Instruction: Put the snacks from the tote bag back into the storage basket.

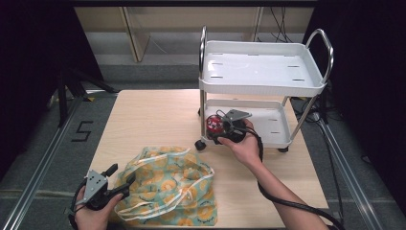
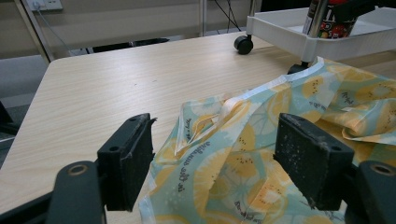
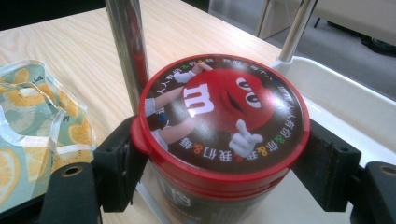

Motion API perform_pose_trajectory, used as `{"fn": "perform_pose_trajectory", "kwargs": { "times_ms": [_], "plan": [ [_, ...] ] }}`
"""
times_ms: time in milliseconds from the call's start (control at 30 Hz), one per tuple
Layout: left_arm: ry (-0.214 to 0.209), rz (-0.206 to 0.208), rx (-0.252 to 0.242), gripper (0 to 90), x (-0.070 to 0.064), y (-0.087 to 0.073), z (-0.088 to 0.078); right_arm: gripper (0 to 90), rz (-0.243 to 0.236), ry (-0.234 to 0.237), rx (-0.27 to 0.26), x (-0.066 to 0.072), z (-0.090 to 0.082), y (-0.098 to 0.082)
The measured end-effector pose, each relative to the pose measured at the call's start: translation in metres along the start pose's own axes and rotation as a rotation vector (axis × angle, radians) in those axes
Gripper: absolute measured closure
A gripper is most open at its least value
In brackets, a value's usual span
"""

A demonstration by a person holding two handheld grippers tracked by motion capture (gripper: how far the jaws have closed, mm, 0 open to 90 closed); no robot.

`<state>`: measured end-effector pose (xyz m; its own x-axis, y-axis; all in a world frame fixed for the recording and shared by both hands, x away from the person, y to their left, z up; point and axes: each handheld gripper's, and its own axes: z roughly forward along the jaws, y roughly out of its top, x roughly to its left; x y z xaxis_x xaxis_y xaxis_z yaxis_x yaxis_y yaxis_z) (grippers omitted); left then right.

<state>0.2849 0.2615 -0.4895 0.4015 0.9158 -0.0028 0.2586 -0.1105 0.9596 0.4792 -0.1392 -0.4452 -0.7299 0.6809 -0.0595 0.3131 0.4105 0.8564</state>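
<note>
The right claw (image 3: 219,163) is clamped on a red-lidded candy tub (image 3: 219,121), holding it at the cart's (image 1: 268,81) lower shelf beside a chrome post. The left claw (image 2: 215,158) is spread wide over a lemon-print cloth bag (image 2: 261,140) lying on the surface (image 2: 116,84), gripping nothing.

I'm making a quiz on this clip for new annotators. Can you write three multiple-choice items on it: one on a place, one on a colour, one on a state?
1. Where is the candy tub?
A. at the cart's lower tray
B. on the cart's top tray
C. inside the fabric bag

2. What colour is the tub's lid?
A. blue
B. red
C. white

3. How do the left gripper's jaws stand?
A. shut on the bag
B. shut on the tub
C. open

Answers:
1. A, the right gripper holds it at the cart's lower tray.
2. B, its rim is red.
3. C, apart over the fabric bag.
</note>
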Motion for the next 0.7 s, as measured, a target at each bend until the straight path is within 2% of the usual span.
{"fn": "perform_pose_trajectory", "kwargs": {
  "times_ms": [100,133,167,233,300,700],
  "plan": [
    [0.0,-0.001,0.003,27.4,-0.0004,0.0001,-0.0003,26.0,-0.007,-0.004,-0.001,-0.0004,0.0,-0.0002],
    [0.0,-0.001,0.002,27.4,-0.0004,0.0002,-0.0004,26.0,0.016,-0.016,0.008,0.0013,-0.0005,-0.0008],
    [0.0,-0.001,0.002,27.4,-0.0003,0.0002,-0.0004,26.0,-0.005,-0.017,0.004,0.0002,0.0004,-0.0009],
    [0.001,0.0,0.003,27.4,0.0,0.0002,-0.0005,26.0,-0.008,0.005,0.003,0.0,0.0006,-0.0014],
    [0.0,0.001,-0.001,27.4,0.0002,0.0,-0.0001,26.0,-0.005,-0.014,0.01,0.0,0.001,-0.0021],
    [0.0,-0.002,0.002,27.4,-0.0005,0.0001,-0.0003,26.0,0.0,-0.004,0.012,0.0007,0.0021,-0.0038]
  ]
}}
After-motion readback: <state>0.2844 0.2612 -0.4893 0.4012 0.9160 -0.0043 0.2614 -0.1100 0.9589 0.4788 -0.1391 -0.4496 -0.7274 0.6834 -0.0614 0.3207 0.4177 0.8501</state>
